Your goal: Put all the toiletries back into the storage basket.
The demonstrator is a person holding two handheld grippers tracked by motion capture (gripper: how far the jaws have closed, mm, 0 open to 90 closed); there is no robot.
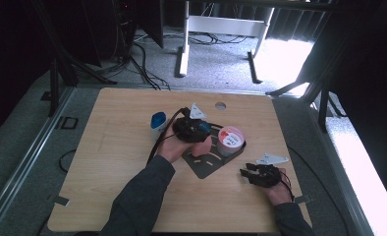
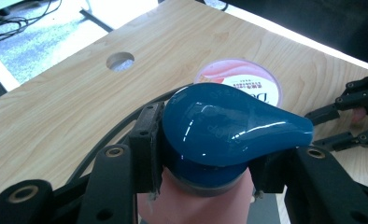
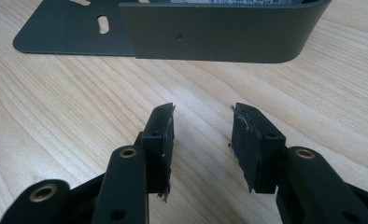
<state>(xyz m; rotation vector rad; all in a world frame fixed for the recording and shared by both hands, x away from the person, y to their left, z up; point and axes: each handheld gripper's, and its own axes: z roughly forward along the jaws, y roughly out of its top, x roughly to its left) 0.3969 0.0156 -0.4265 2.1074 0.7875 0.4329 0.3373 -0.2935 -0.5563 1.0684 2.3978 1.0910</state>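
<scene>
Blue and glossy, the teardrop cap [image 2: 229, 126] of a pink bottle [image 2: 196, 200] sits clamped between the pads of the left tongs [image 2: 205, 149], presumably so it can be twisted or the bottle carried. In the high view the left tongs [image 1: 194, 129] hold the bottle over the dark metal tray [image 1: 206, 164] in the middle of the wooden surface [image 1: 113, 142], just beside a round tub with a red-and-white lid [image 1: 230, 138] standing in the tray's raised end. A small blue-topped container [image 1: 158, 121] stands to the left. Near the tray's curved wall [image 3: 219, 32], the right tongs [image 3: 203, 135] rest apart and empty, likely waiting to help.
</scene>
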